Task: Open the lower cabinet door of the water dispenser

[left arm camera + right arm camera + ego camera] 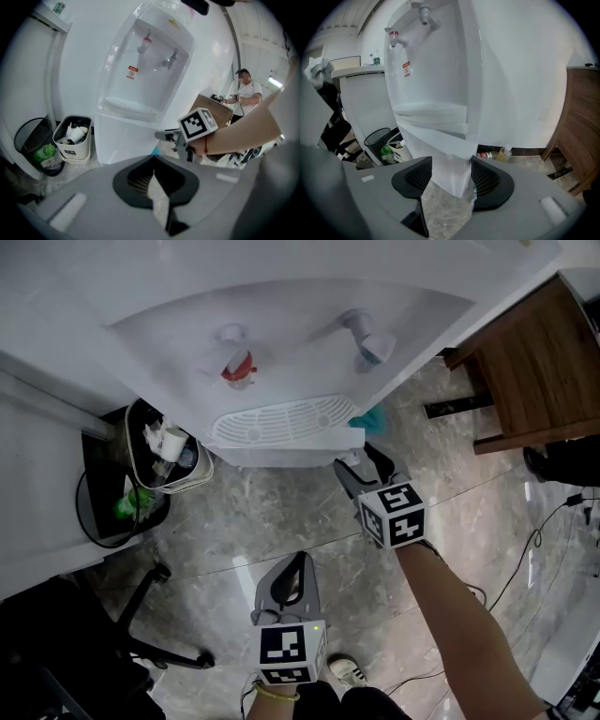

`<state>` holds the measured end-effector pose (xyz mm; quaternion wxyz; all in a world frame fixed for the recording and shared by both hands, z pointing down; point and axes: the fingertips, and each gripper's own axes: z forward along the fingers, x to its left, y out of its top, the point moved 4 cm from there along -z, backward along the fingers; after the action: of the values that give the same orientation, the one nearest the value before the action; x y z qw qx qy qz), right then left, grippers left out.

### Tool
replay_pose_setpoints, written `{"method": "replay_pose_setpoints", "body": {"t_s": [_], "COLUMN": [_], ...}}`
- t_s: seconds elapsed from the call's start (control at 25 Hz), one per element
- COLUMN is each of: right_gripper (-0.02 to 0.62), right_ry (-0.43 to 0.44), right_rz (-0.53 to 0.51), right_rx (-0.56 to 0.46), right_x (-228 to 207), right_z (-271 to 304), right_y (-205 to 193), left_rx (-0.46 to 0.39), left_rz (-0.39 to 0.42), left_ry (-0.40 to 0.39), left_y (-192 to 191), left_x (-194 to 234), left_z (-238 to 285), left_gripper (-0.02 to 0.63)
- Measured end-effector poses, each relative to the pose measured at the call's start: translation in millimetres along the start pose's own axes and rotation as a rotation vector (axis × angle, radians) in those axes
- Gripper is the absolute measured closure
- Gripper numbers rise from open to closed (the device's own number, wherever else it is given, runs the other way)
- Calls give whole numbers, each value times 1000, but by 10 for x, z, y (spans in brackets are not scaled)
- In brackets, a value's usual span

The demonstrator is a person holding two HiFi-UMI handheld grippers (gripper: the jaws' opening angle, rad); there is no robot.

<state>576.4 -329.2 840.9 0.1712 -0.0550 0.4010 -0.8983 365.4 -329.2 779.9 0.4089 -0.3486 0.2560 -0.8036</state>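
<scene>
The white water dispenser [281, 352] stands ahead, with a red tap and a blue tap over its drip tray [281, 423]. Below the tray, its lower cabinet door [446, 157] stands slightly ajar at an angle. My right gripper [451, 180] straddles the door's free edge, and both black pads touch its two faces. From the head view this gripper [354, 467] sits at the dispenser's lower right corner. The left gripper [289, 570] hangs back over the floor, apart from the dispenser, with its jaws together and nothing in them [152, 180].
A white waste bin [169, 460] full of rubbish and a black bin [117, 493] stand left of the dispenser. A wooden cabinet [534, 371] is at the right, with cables [544, 540] on the floor. An office chair base [150, 634] is near left. A person [243, 93] stands behind.
</scene>
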Motion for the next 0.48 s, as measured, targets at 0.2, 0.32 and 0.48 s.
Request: {"method": "replay_pose_setpoints", "body": {"t_s": [0.2,0.32,0.48], "right_gripper": [390,419,468], "right_ry": [10,33,81], "right_rz": [36,67,130], "right_rx": [-7,-3,15], "right_x": [380,723,1226], "right_z": [-377,-595,-812], "right_y": [-329,-522,-711], "left_rx": [-1,4,24], "left_rz": [-13,-21,-26], "left_ry": [22,44,82], "left_y": [-133,-253,-456], "left_x": [28,74,172], "left_z": [-48,-112,-252], "left_gripper": [598,598,598]}}
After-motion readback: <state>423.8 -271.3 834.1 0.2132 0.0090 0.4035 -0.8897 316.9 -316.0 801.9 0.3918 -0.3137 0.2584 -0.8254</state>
